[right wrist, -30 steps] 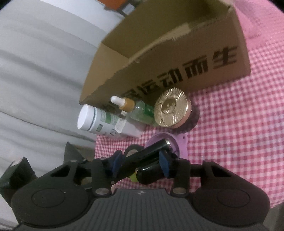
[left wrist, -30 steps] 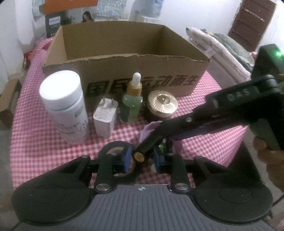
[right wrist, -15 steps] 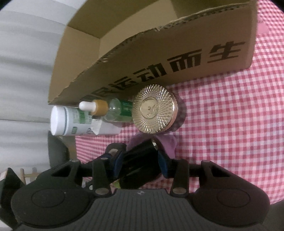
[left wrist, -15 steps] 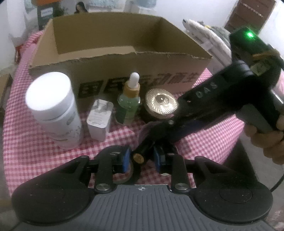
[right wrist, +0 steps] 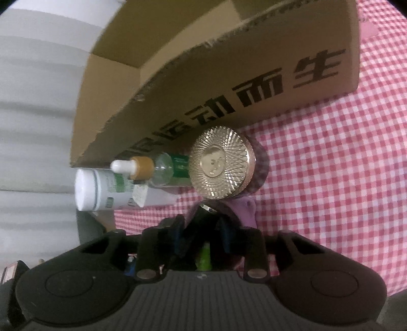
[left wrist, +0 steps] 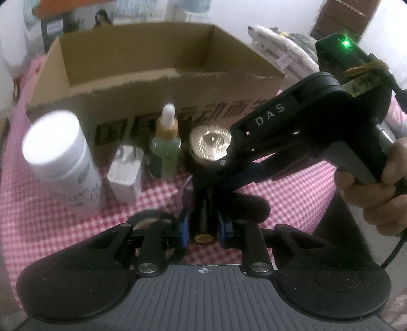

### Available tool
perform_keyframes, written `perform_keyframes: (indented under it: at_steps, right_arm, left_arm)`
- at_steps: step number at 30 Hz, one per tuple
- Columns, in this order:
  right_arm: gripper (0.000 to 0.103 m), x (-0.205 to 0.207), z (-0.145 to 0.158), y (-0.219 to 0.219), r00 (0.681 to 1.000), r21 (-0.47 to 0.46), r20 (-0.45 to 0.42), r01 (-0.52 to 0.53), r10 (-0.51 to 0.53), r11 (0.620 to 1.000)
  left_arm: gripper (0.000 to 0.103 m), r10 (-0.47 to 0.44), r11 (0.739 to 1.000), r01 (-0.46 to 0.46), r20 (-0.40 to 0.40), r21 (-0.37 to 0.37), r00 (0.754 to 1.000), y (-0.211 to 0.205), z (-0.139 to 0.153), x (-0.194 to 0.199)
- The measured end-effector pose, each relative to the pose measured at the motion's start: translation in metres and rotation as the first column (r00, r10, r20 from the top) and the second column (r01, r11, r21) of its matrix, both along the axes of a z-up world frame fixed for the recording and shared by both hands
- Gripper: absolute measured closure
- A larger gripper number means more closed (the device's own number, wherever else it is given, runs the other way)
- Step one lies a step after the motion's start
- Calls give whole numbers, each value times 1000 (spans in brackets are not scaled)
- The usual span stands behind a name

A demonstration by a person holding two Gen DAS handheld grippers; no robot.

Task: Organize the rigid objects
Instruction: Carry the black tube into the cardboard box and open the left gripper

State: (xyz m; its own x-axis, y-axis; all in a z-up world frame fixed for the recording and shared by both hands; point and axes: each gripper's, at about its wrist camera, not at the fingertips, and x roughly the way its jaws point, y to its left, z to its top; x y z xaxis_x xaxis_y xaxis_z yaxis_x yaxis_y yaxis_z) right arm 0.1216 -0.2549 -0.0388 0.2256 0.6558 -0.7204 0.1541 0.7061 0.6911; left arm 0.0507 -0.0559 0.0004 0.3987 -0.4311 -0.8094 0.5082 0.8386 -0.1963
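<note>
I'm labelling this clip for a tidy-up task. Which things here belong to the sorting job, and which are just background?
Part of the job:
cardboard box
white pill bottle
white charger plug
green dropper bottle
gold-lidded jar
dark cylinder with a gold end

Just lying about:
checked tablecloth
folded bedding
brown door

It looks like a room in a home: a checked tablecloth [left wrist: 51, 216], folded blankets [left wrist: 285, 51], and a wooden door [left wrist: 343, 17].
</note>
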Motion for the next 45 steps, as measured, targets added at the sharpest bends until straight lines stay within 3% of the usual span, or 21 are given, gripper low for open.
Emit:
perform_keyframes:
  at_steps: [4,8,15,19,27,31,34,39,45]
  right_arm:
    - [78,-10,14,-8,996,21,86,20,-22,1000]
    - [89,-24,29,0,988,47,156,13,-21,999]
    - [89,-35,78,16,948,82,318,-35,8,996]
    - [89,-33,97,13,931,103,365,-23,-16,994]
    - [88,-30,95,-17,931,161,348,50,-104,986]
    - [88,-18,113,-15,895,147,435,38,-99,988]
    - [88,0,120,-10,878,134,469,35,-95,990]
    - [88,35,109,-2,888,134,452,32,-90,990]
    - [88,54,88,-4,910,133,407,32,-84,991]
  left_arm:
    - [82,5,1000,-6,75,12,997,-2,11,-7]
    - [82,16,1000,-17,139,1,990,1,28,-15]
    - [82,41,999,-36,252,-26,967,8,65,-21]
    - [82,60,998,-51,260,-42,964,8,71,-15]
    - [82,87,993,-67,227,-94,970,26,94,-4]
    - [82,119,991,-99,243,-92,963,36,112,24]
    - [82,140,990,-132,261,-50,955,36,119,54]
    - [82,148,985,-163,214,53,966,27,105,121]
    - [82,165,965,-188,138,180,977,12,65,191]
